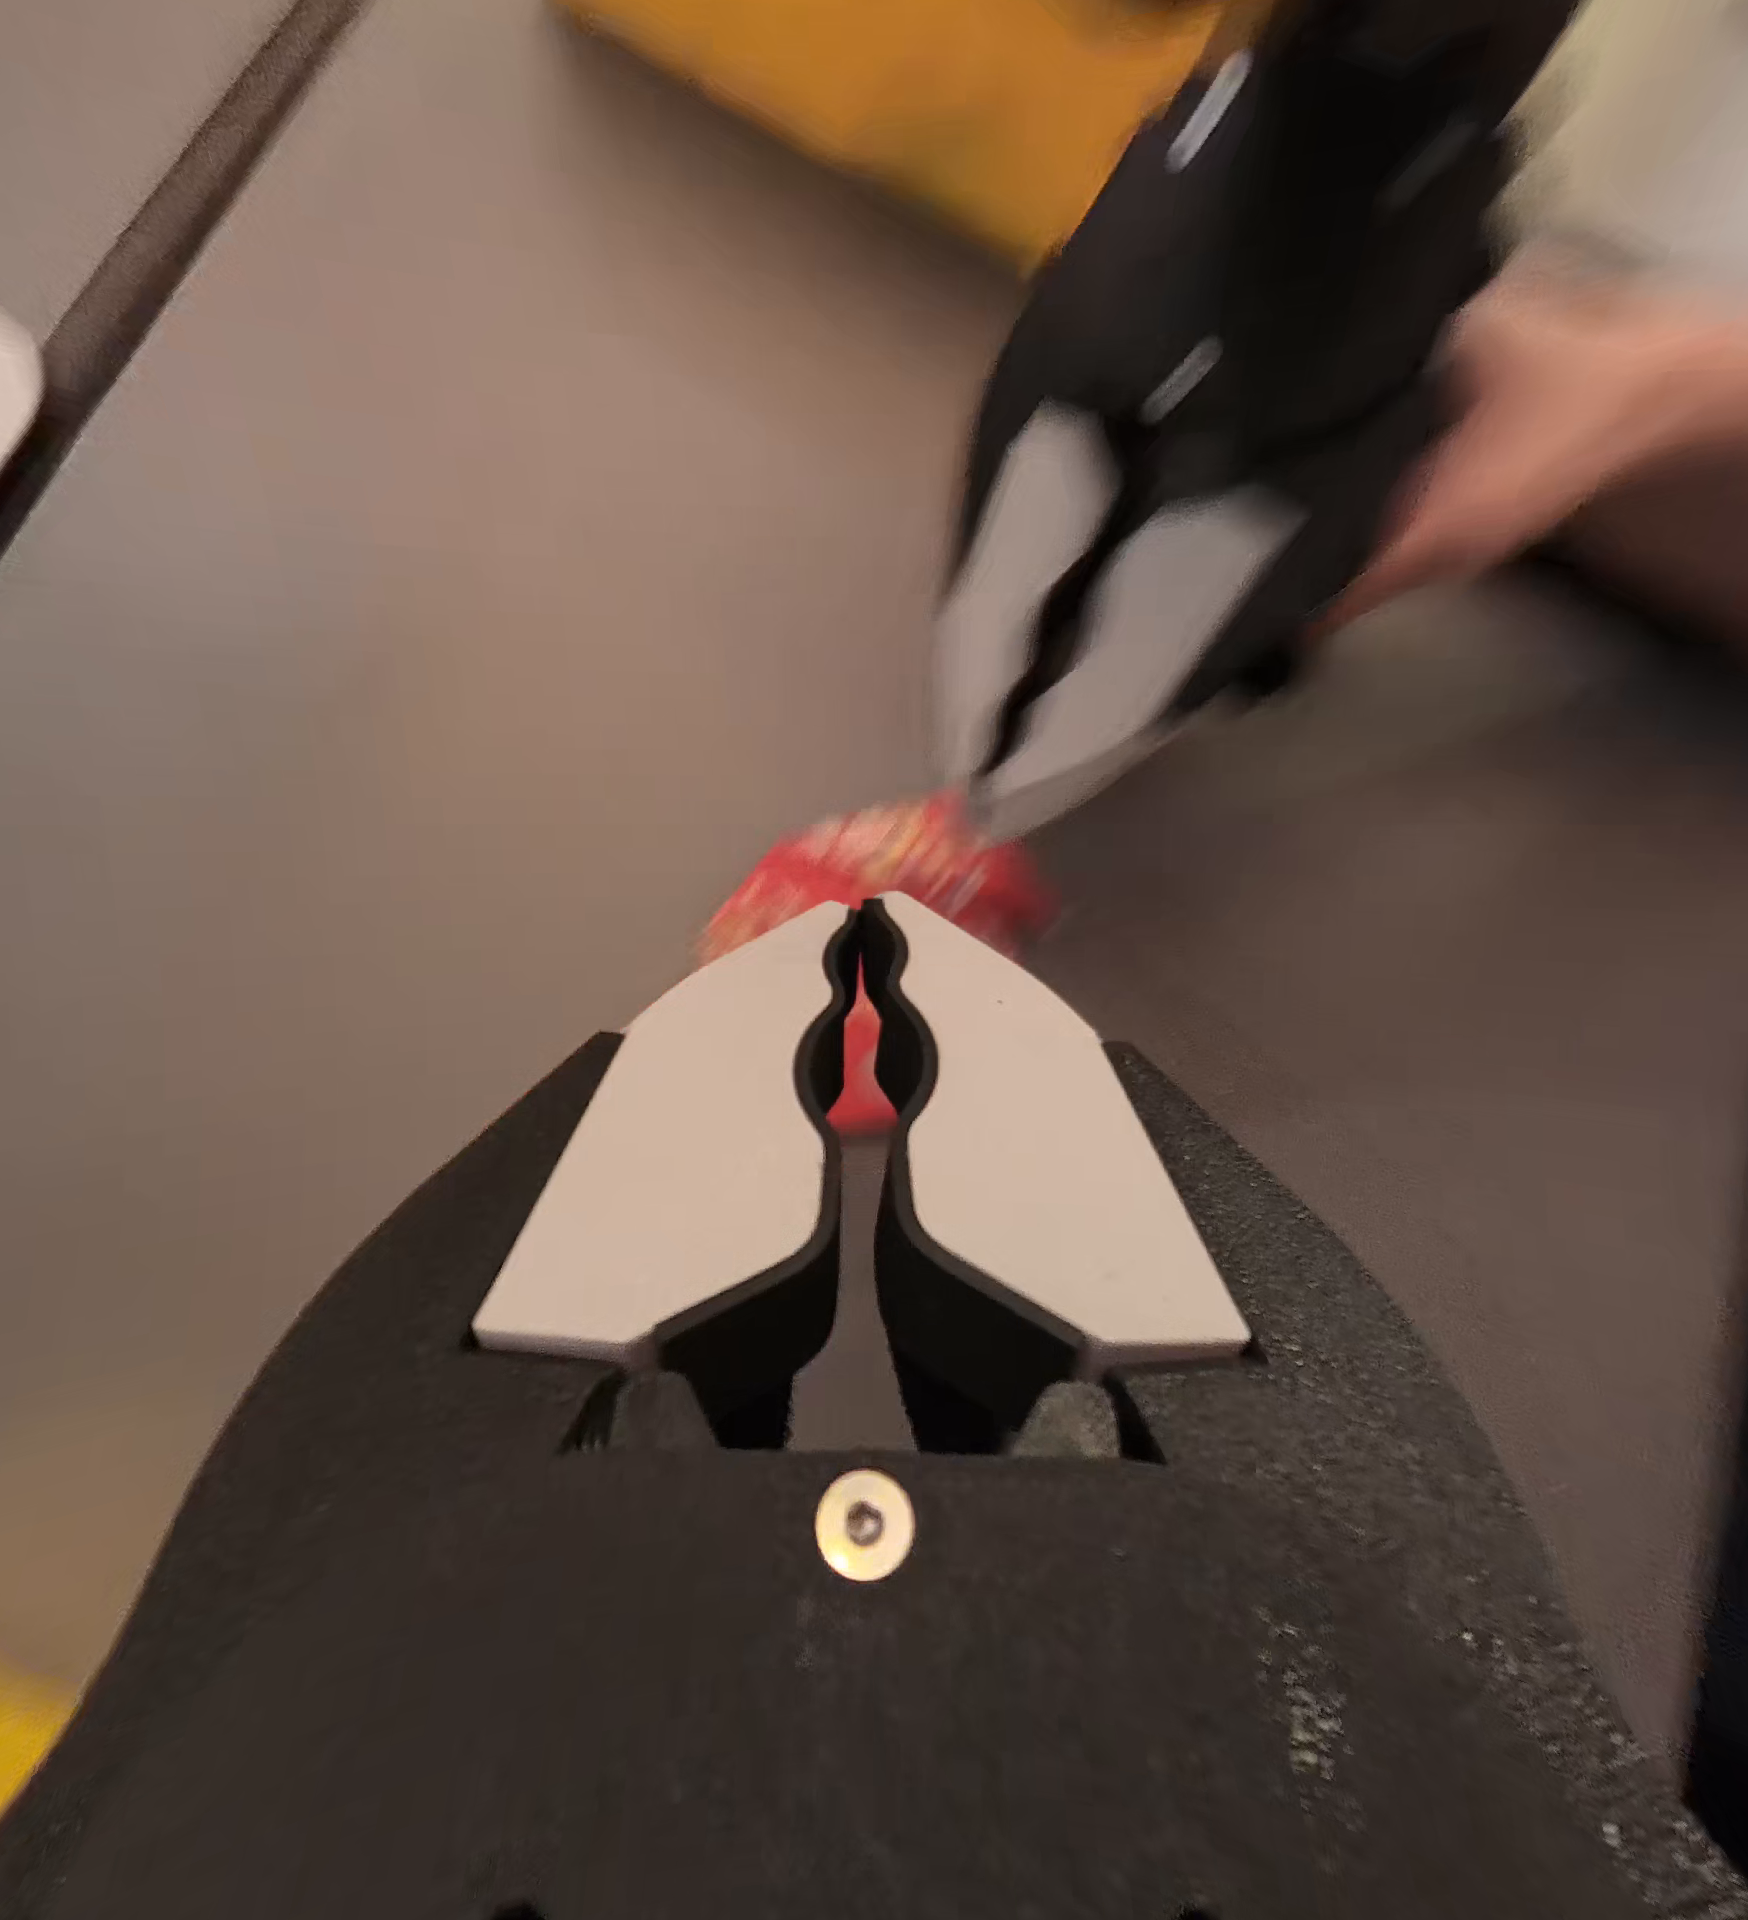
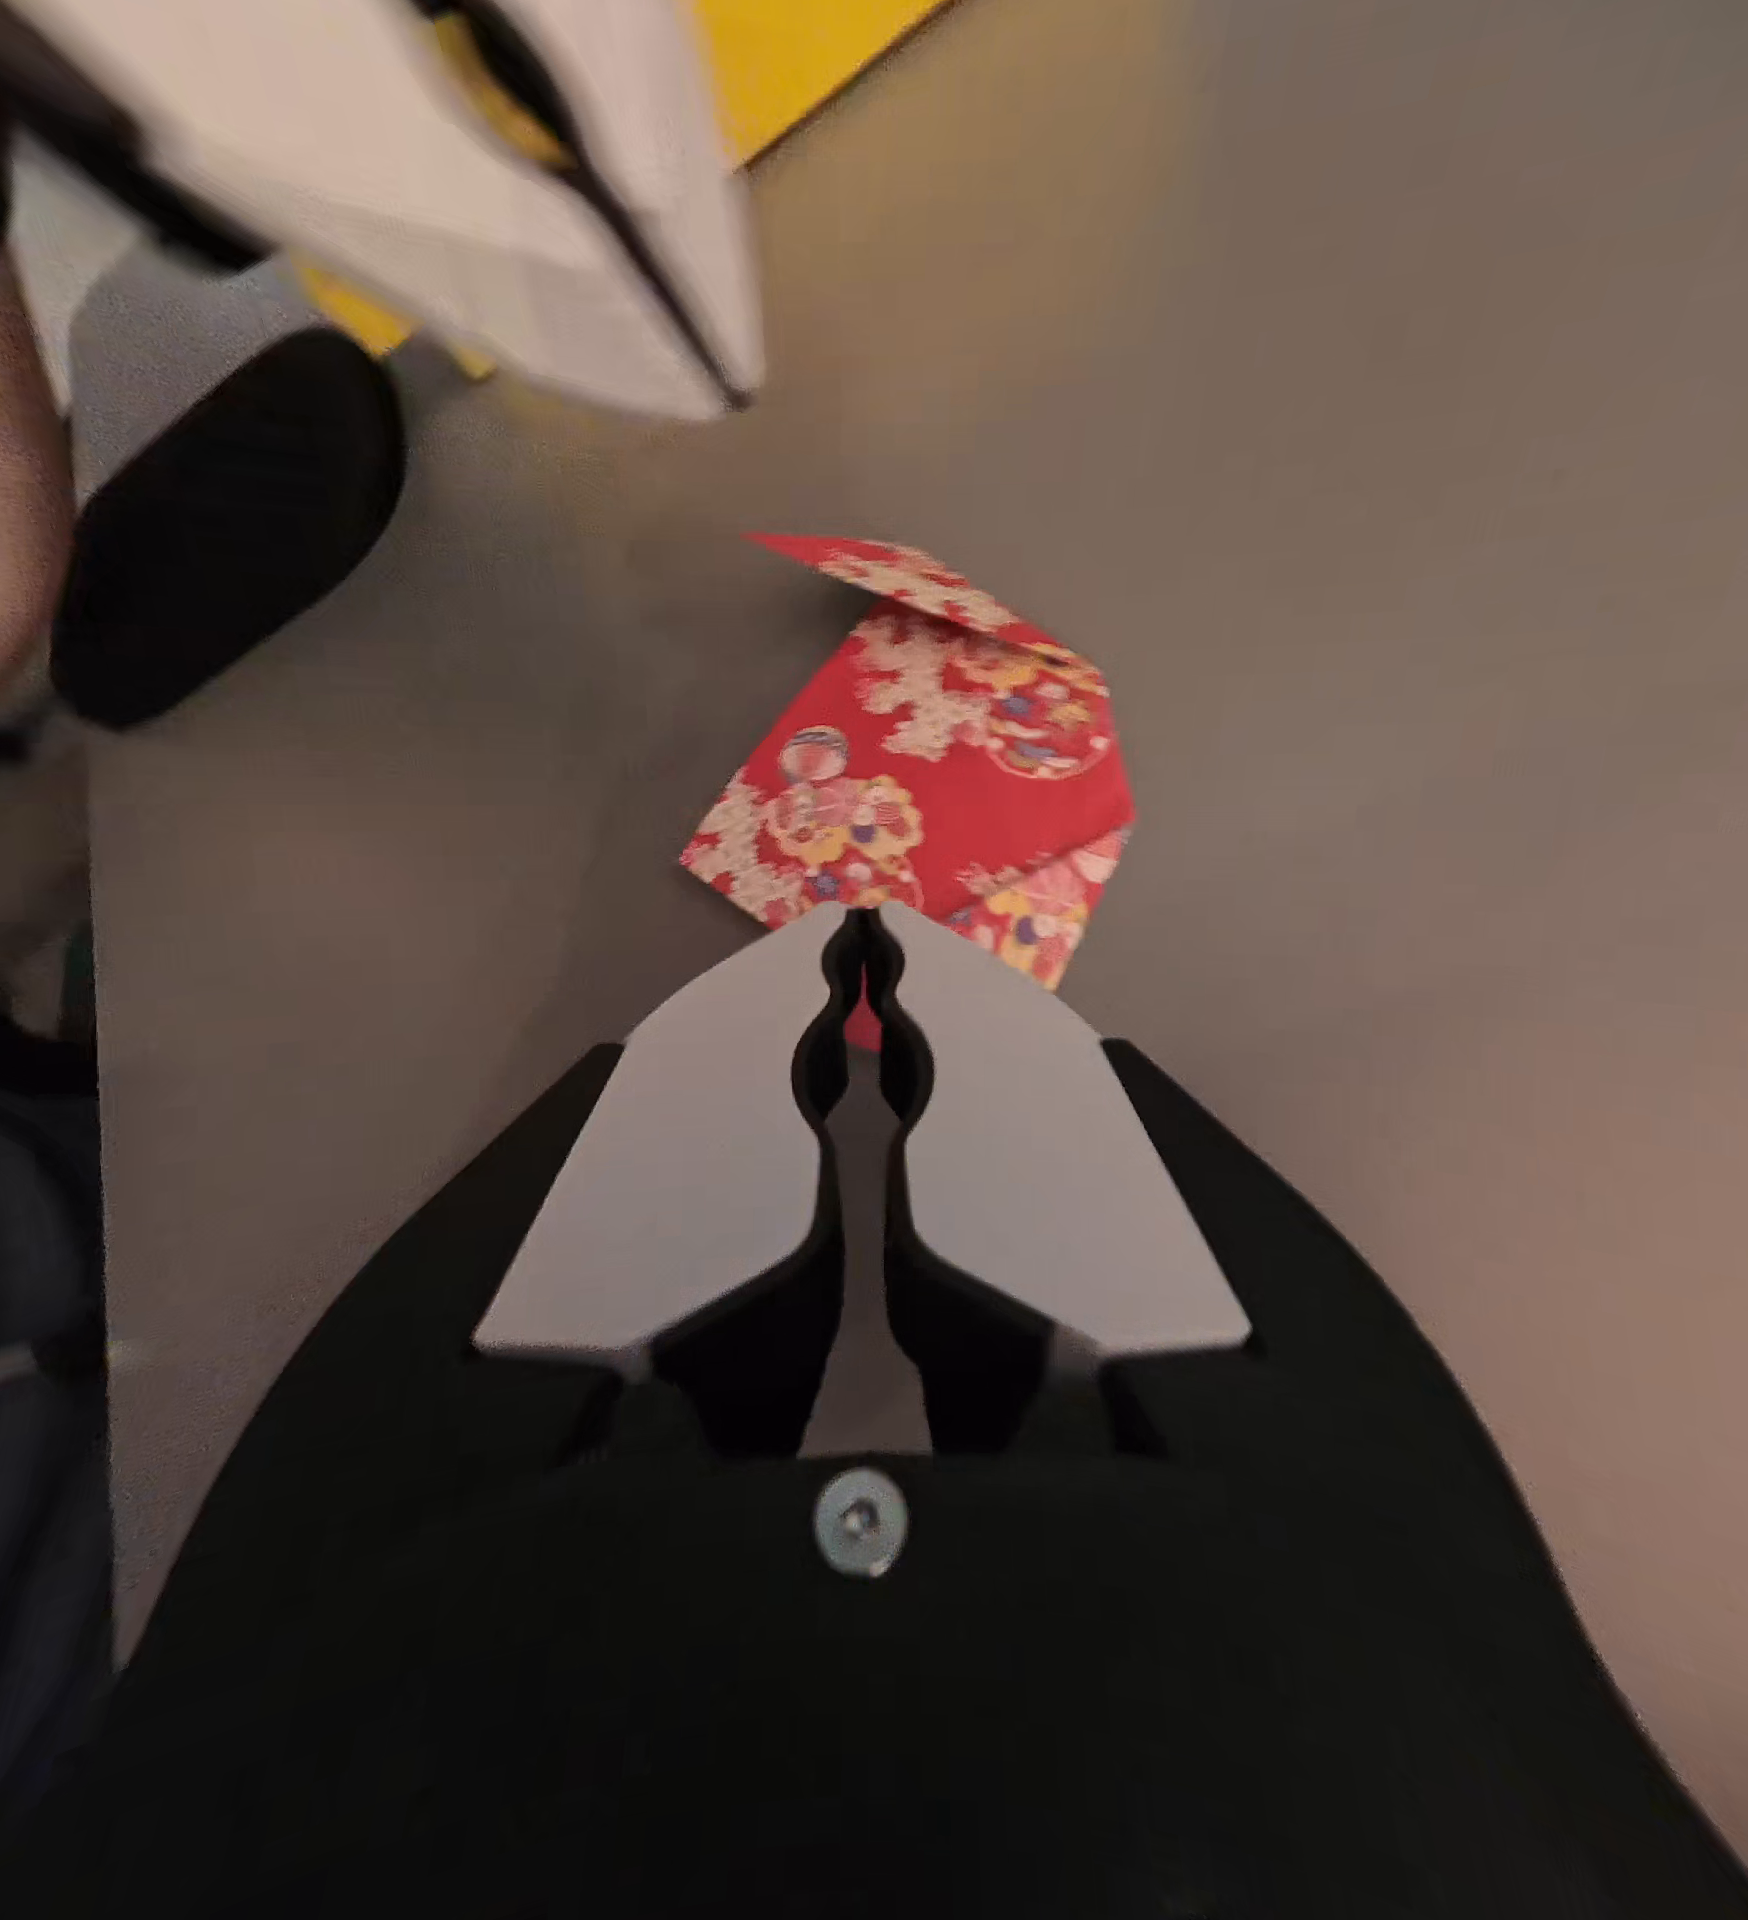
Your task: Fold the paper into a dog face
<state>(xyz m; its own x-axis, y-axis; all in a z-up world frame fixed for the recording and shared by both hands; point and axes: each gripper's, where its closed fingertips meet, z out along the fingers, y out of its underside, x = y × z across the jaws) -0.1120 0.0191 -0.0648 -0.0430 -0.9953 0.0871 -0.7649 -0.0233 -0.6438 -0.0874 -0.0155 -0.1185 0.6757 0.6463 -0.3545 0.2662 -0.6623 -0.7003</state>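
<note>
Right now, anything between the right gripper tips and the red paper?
Nothing. In the right wrist view the right gripper sits at the red paper edge, no gap showing.

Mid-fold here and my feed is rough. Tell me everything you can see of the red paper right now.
The red paper is thin and printed with cream, yellow and purple floral medallions. It is already folded into a compact angular shape and lies on the grey table. A pointed flap at its far end stands up off the sheet, and another folded corner shows at its near right edge. The right gripper, shut, has its tips at the near edge; whether it pinches the paper I cannot tell. The left gripper is shut beside it.
</note>
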